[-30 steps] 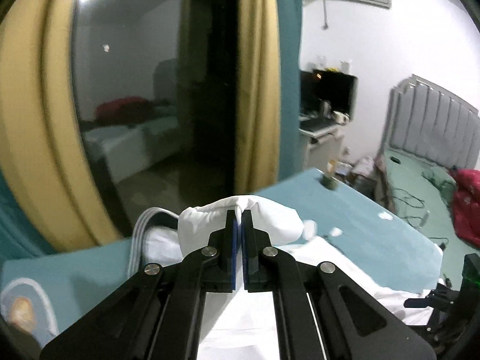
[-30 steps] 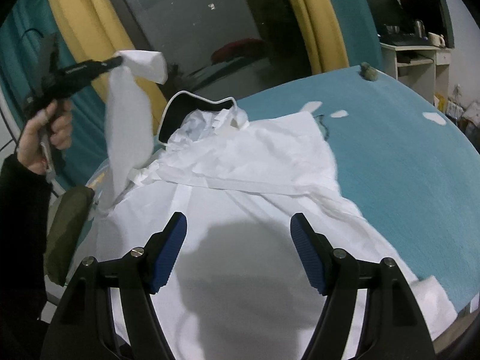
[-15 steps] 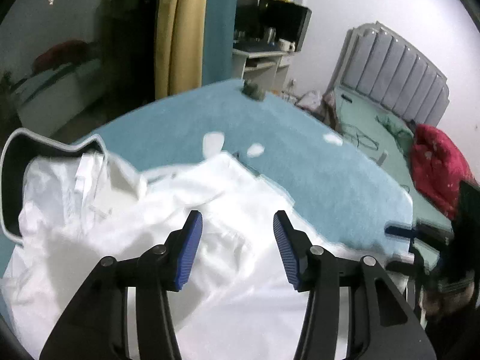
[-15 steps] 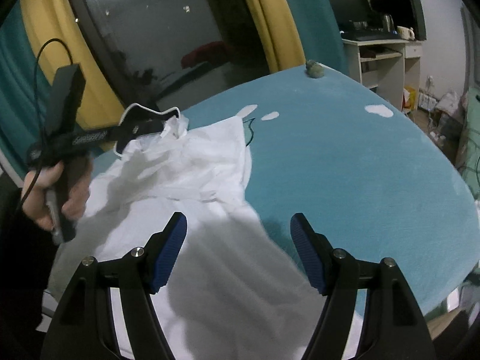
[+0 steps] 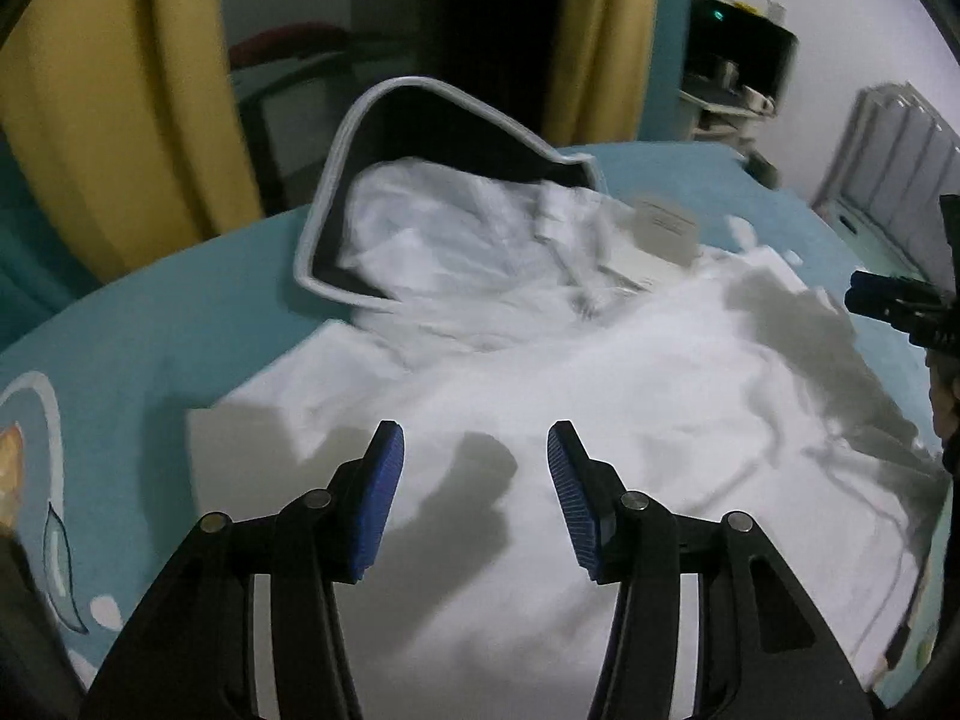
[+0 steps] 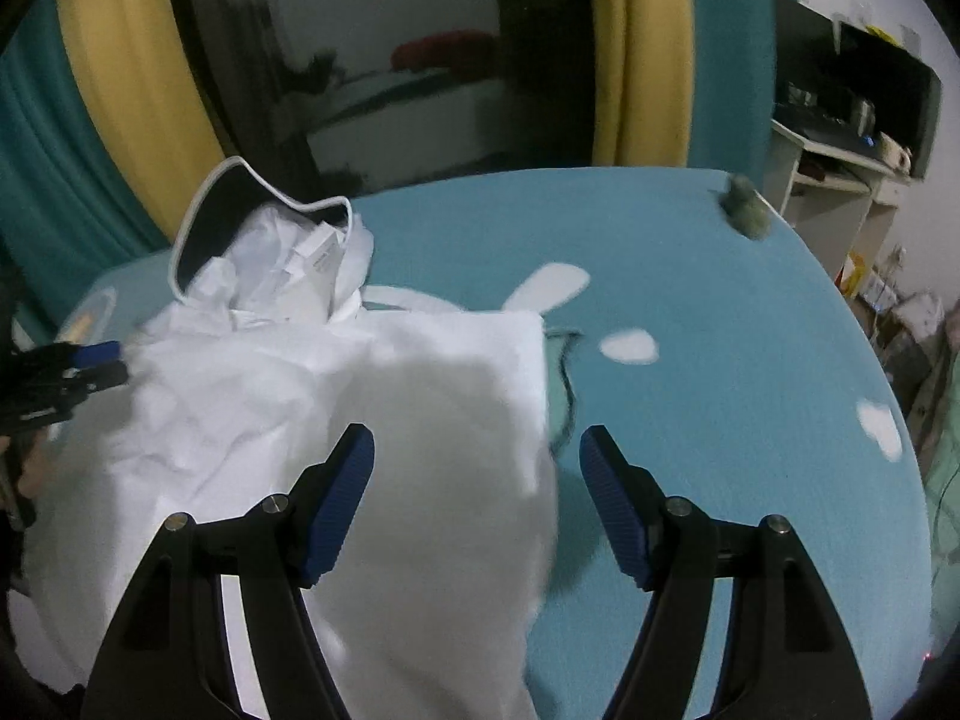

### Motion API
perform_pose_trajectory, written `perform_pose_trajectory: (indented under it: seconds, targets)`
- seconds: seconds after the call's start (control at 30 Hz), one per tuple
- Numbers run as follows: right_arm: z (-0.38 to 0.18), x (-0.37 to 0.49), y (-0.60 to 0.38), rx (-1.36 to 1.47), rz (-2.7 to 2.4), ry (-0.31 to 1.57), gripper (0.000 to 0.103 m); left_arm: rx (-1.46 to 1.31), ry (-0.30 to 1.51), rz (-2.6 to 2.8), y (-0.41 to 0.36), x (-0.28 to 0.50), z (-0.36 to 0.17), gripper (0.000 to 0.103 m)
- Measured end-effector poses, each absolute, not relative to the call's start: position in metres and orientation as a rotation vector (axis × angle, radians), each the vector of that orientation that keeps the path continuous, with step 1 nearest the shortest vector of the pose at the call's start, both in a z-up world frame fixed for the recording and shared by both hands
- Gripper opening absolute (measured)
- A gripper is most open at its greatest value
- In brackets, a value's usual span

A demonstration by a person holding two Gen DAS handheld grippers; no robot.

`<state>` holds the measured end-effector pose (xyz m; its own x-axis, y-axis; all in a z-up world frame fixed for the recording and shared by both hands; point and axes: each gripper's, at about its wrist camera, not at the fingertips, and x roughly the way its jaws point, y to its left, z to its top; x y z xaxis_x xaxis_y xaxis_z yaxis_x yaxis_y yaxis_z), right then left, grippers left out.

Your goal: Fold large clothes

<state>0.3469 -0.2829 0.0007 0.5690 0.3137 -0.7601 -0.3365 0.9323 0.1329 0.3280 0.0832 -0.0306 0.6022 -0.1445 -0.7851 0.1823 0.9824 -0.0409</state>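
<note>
While I've got both wrist views up, going left to right: my left hand-held gripper (image 5: 474,444) hangs over the one white garment (image 5: 600,396) with its jaws apart and nothing between them. That garment is spread crumpled on the teal bench (image 5: 150,354), its collar end lying over one dark bag with a grey rim (image 5: 336,180). One white tag (image 5: 663,222) sits near the collar, print too blurry to read. My right hand-held gripper (image 6: 477,444) is also wide open and empty, above the garment's right edge. I count four white patches on the bench cloth.
</note>
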Motion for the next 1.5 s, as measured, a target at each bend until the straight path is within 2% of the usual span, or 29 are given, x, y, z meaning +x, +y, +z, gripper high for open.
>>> perform_pose_trajectory:
  seconds: [0.33, 0.6, 0.63, 0.67, 0.7, 0.9, 1.03, 1.23, 1.33, 1.4, 1.47, 1.5]
  targets:
    - [0.007, 0.458, -0.154, -0.204, 0.484, 0.815, 0.071, 0.028, 0.815, -0.064, 0.118, 0.415, -0.023, 0.053]
    - [-0.005, 0.503, -0.053, -0.341, 0.566, 0.756, 0.071, -0.002, 0.899, -0.004, 0.140, 0.446, -0.048, 0.053]
    - [-0.010, 0.507, -0.046, -0.363, 0.566, 0.771, 0.060, -0.001, 0.914, 0.000, 0.142, 0.448, -0.051, 0.053]
    - [-0.016, 0.512, -0.043, -0.375, 0.563, 0.807, 0.014, -0.001, 0.926, 0.007, 0.145, 0.449, -0.053, 0.053]
    - [-0.022, 0.516, -0.045, -0.385, 0.549, 0.845, 0.007, -0.004, 0.932, 0.008, 0.147, 0.451, -0.056, 0.053]
    - [-0.018, 0.483, -0.084, -0.539, 0.487, 0.754, 0.006, -0.015, 0.913, -0.032, 0.153, 0.447, -0.048, 0.053]
    - [-0.019, 0.451, -0.112, -0.677, 0.483, 0.718, 0.006, 0.013, 0.869, -0.159, 0.136, 0.437, -0.021, 0.053]
    - [-0.029, 0.456, -0.132, -0.610, 0.546, 0.776, 0.009, -0.048, 0.740, -0.346, 0.109, 0.422, 0.027, 0.053]
    - [-0.027, 0.467, -0.127, -0.550, 0.598, 0.835, 0.015, -0.102, 0.697, -0.356, 0.103, 0.436, 0.037, 0.053]
    - [-0.023, 0.471, -0.133, -0.490, 0.639, 0.879, 0.022, -0.141, 0.773, -0.304, 0.103, 0.467, 0.017, 0.053]
    - [-0.019, 0.475, -0.140, -0.449, 0.677, 0.918, 0.043, -0.161, 0.886, -0.252, 0.100, 0.494, -0.014, 0.053]
    - [-0.017, 0.474, -0.143, -0.446, 0.679, 0.921, 0.047, -0.145, 0.916, -0.236, 0.099, 0.500, -0.027, 0.053]
